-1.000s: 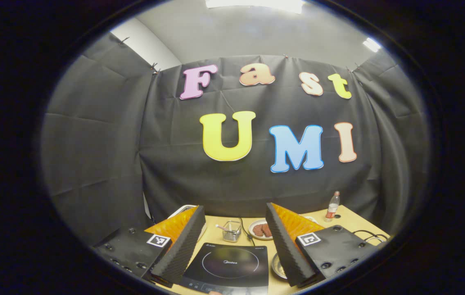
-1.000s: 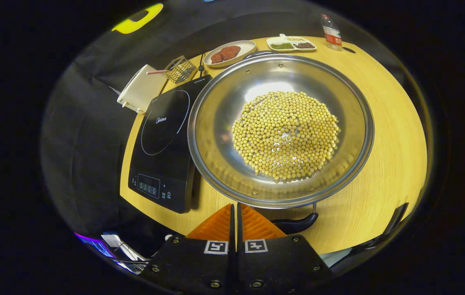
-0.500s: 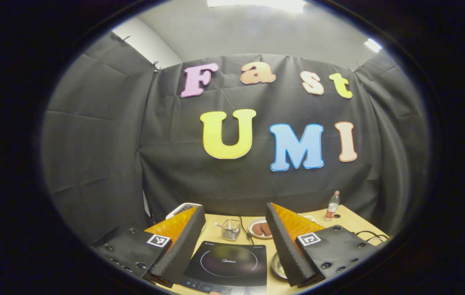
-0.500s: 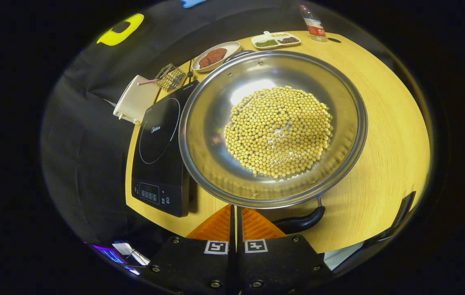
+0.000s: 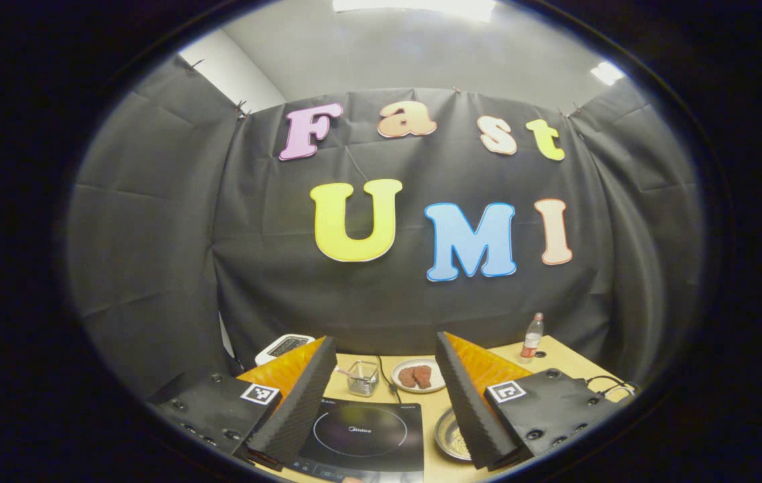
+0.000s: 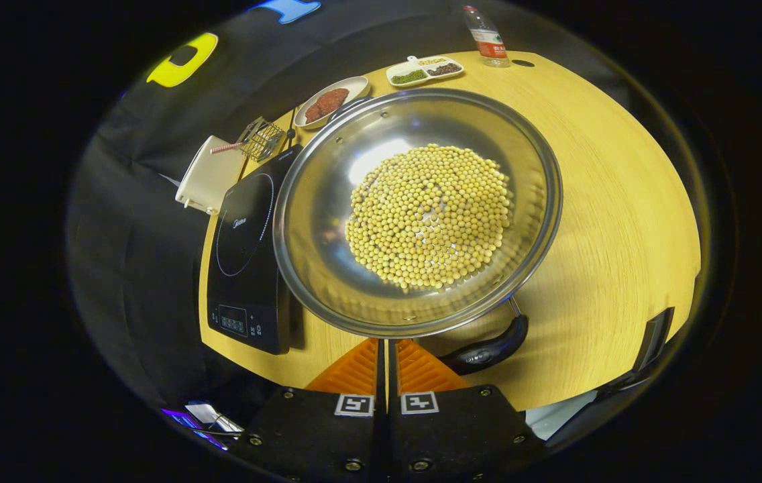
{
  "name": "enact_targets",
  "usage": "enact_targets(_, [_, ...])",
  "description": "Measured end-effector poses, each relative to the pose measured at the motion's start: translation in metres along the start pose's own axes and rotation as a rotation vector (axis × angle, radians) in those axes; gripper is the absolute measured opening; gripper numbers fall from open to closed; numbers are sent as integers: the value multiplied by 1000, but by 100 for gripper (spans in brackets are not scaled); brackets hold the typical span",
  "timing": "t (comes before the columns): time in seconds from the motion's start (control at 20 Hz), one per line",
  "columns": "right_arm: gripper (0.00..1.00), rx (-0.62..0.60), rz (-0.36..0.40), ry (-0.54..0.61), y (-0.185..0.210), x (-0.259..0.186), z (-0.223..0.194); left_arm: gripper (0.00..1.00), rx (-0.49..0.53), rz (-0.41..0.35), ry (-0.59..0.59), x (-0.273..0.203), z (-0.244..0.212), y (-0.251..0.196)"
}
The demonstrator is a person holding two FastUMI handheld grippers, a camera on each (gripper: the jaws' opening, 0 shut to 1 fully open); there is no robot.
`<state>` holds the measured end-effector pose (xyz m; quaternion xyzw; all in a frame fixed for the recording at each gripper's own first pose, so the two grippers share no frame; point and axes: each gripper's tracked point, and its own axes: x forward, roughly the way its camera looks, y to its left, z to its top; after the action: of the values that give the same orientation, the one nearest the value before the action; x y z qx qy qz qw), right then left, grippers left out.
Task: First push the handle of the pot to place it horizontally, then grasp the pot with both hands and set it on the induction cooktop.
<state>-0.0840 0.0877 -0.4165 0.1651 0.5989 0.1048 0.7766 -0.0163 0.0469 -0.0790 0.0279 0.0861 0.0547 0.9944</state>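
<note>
1. The right gripper [image 6: 384, 349] is low at the near edge of the table, with its two fingers closed together and nothing between them. Their tips lie just under the near rim of the pot [image 6: 327, 221], beside the near handle [image 6: 488, 349]. I cannot tell if they touch the rim or the handle.
2. The left gripper [image 5: 381, 396] is held higher and looks nearly level across the table toward the far wall. Its fingers are wide apart and hold nothing.
3. The surface is a light wooden table [image 6: 622, 201], and black cloth closes the booth behind it and on both sides. A grey ceiling with a lamp is above the cloth.
4. The pot is a wide, shallow steel one with yellow beans [image 6: 429, 215] in the middle. It stands on the table just to the right of the black induction cooktop [image 6: 243, 255], with its left rim over the edge of the cooktop.
5. The near handle is dark and points to the near right. A second handle is at the far rim, so the line between the two handles goes from near to far, a little oblique.
6. At the far side are a plate of brown pieces [image 6: 329, 102], a divided dish [image 6: 424, 70], a bottle [image 6: 486, 40], a small wire basket [image 6: 261, 137] and a white box [image 6: 210, 176].
</note>
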Motion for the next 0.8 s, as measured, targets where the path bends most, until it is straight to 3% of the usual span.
enact_targets(0.8, [1, 6, -92, -39, -62, -16, 15, 99, 23, -36, 5, 3, 4, -40])
